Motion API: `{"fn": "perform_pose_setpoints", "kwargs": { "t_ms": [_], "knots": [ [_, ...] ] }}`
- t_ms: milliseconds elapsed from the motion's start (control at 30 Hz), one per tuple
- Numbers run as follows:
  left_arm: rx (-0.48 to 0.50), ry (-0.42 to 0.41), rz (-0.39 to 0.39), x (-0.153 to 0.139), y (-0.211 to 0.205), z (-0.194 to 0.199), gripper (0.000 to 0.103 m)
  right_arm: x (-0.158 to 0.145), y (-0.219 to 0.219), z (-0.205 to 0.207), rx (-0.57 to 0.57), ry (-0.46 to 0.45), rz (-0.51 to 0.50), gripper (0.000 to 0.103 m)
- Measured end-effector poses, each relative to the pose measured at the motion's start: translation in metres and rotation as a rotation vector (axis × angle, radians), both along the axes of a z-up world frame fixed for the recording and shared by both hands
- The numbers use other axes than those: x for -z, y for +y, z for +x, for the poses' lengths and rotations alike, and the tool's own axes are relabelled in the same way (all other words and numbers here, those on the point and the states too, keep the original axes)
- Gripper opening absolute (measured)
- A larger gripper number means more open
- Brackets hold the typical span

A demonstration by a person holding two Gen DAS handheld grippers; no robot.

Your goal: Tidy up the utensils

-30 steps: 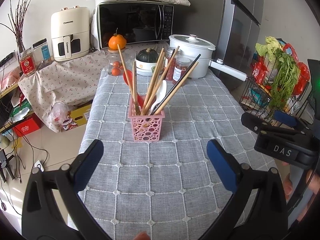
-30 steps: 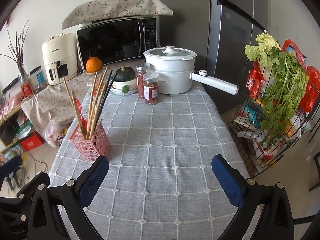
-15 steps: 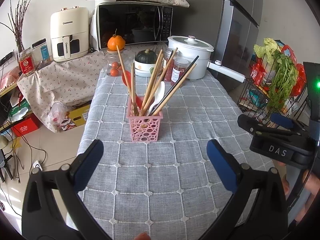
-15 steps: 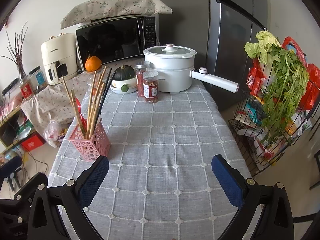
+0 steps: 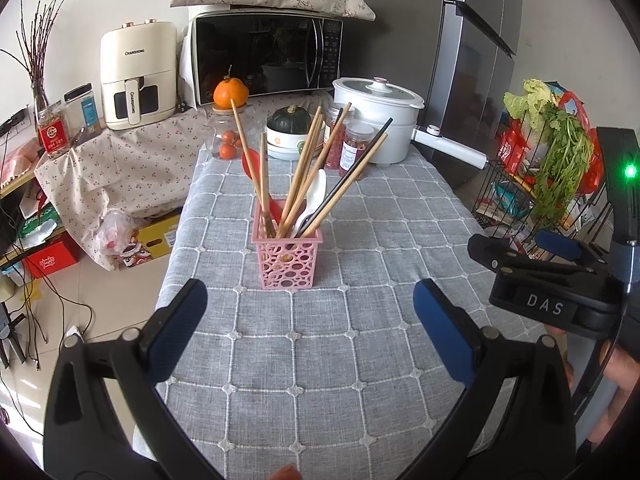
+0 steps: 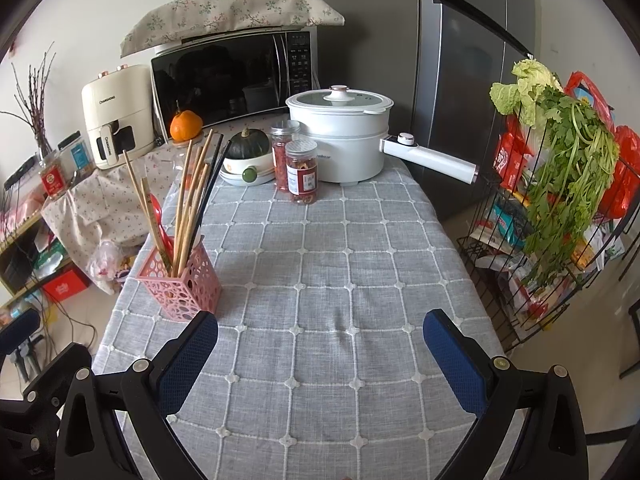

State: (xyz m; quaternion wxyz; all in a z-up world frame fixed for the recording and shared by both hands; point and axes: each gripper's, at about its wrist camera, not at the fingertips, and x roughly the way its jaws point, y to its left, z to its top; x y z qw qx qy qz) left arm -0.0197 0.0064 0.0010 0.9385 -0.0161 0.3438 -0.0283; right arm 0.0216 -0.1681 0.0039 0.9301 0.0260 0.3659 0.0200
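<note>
because every utensil stands inside the pink holder point(image 5: 287, 256), with none lying loose on the grey checked tablecloth point(image 5: 360, 360), the sorting looks finished or close to it, judging by the scene alone. the wooden chopsticks point(image 5: 304, 168) fan outward since only the basket's rim props them, and 1 dark chopstick point(image 5: 352, 184) leans far to the right beside a white spoon point(image 5: 316, 192); a red spoon point(image 5: 250, 164) shows behind them. the holder sits upright near the middle of the table, well clear of the jars point(image 6: 302, 172) and the white pot point(image 6: 340, 136) at the far end. the left gripper point(image 5: 306, 332) hovers released, its jaws spread wide with nothing between them, the holder straight ahead and apart from its fingertips. the right gripper point(image 6: 320, 356) is likewise released and bare, aimed at bare cloth, with the holder off to its left, near its left finger but not touching.
</note>
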Motion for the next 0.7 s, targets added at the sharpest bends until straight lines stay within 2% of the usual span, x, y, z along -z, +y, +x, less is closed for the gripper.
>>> {"fn": "perform_pose_setpoints", "kwargs": {
  "t_ms": [700],
  "knots": [
    [-0.031, 0.013, -0.009, 0.0051, 0.0051, 0.0016, 0.102, 0.0044, 0.0008, 0.0003, 0.003, 0.02, 0.007, 0.103]
  ]
}}
